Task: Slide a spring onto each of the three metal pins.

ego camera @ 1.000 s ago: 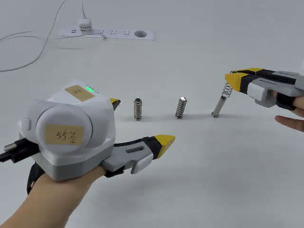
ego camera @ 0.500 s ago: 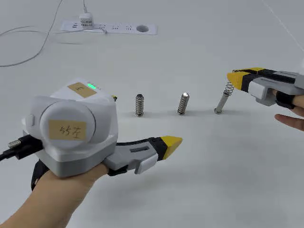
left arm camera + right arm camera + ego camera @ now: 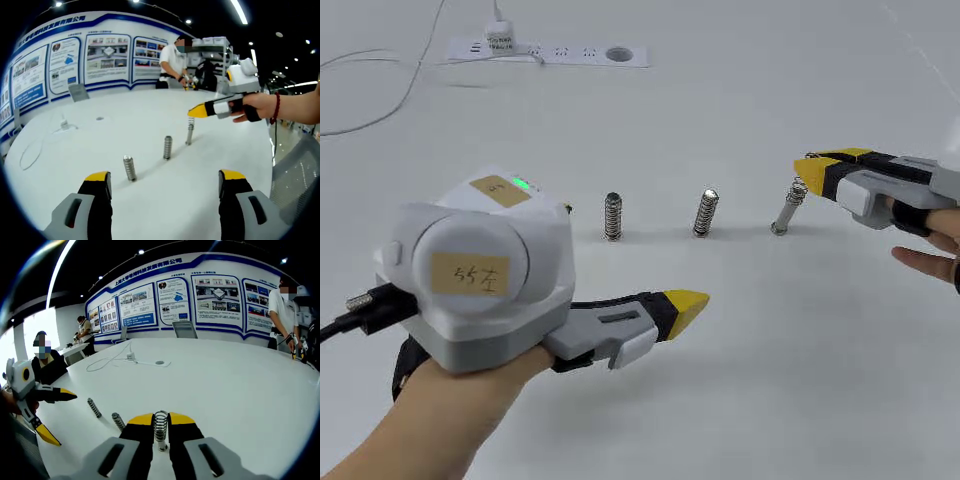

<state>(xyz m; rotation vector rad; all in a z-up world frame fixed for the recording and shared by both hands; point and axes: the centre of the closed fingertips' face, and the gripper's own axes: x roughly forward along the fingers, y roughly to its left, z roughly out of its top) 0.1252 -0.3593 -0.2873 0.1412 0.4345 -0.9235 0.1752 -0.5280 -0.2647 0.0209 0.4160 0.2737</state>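
While gripping the last spring between jaws drawn in on its coils, holds it with the right gripper over the top of the third pin, at the right end of the row on the white table. Looks only part-way on, not yet slid down. Leans that pin toward the gripper, foot on the table, top lifted.

Biggest risk from here: tipping the pin flat, or skating its foot sideways, through any push off its axis. Could also squash the coils by squeezing too hard and jam them on the pin's head. Might flick the spring off and send it rolling by letting go early on a tilted pin. Best to ease down along the lean, or to stand the pin up first.

Holds the left gripper wide open with nothing in it, low and near, well apart from the row. Could clip the left pin and the middle pin, each standing with a spring already on it, if swung forward carelessly.
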